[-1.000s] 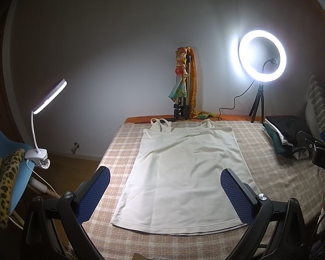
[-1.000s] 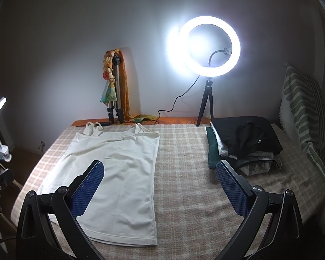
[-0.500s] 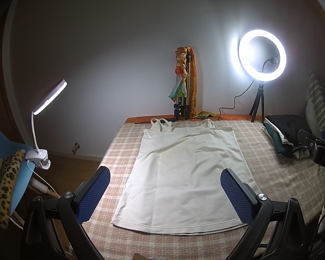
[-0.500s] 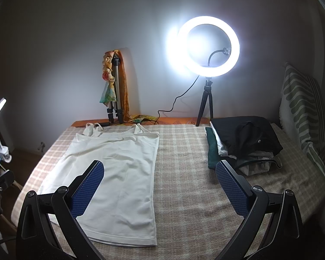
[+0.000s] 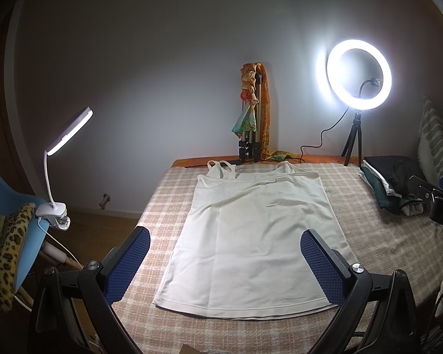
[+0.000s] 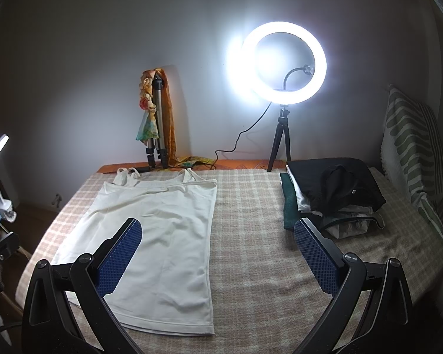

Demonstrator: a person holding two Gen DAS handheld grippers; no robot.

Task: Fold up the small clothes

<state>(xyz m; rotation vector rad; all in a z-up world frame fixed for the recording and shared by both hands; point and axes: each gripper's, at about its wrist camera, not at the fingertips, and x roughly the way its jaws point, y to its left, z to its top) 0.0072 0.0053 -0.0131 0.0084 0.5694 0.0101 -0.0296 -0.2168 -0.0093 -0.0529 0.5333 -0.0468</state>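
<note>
A white tank top [image 5: 257, 236] lies flat and spread out on the checked bedspread [image 5: 168, 206], straps toward the wall, hem toward me. It also shows in the right wrist view [image 6: 165, 236], at the left. My left gripper [image 5: 225, 239] is open and empty, held above the top's lower half, its blue pads on either side. My right gripper [image 6: 217, 234] is open and empty, above the bedspread [image 6: 251, 236] just right of the top's right edge.
A pile of folded dark and white clothes [image 6: 330, 194] sits at the right of the bed, by a striped pillow [image 6: 413, 147]. A lit ring light [image 6: 277, 65] and a tripod [image 6: 156, 124] with scarves stand at the wall. A clip lamp [image 5: 65, 135] on a blue chair stands left.
</note>
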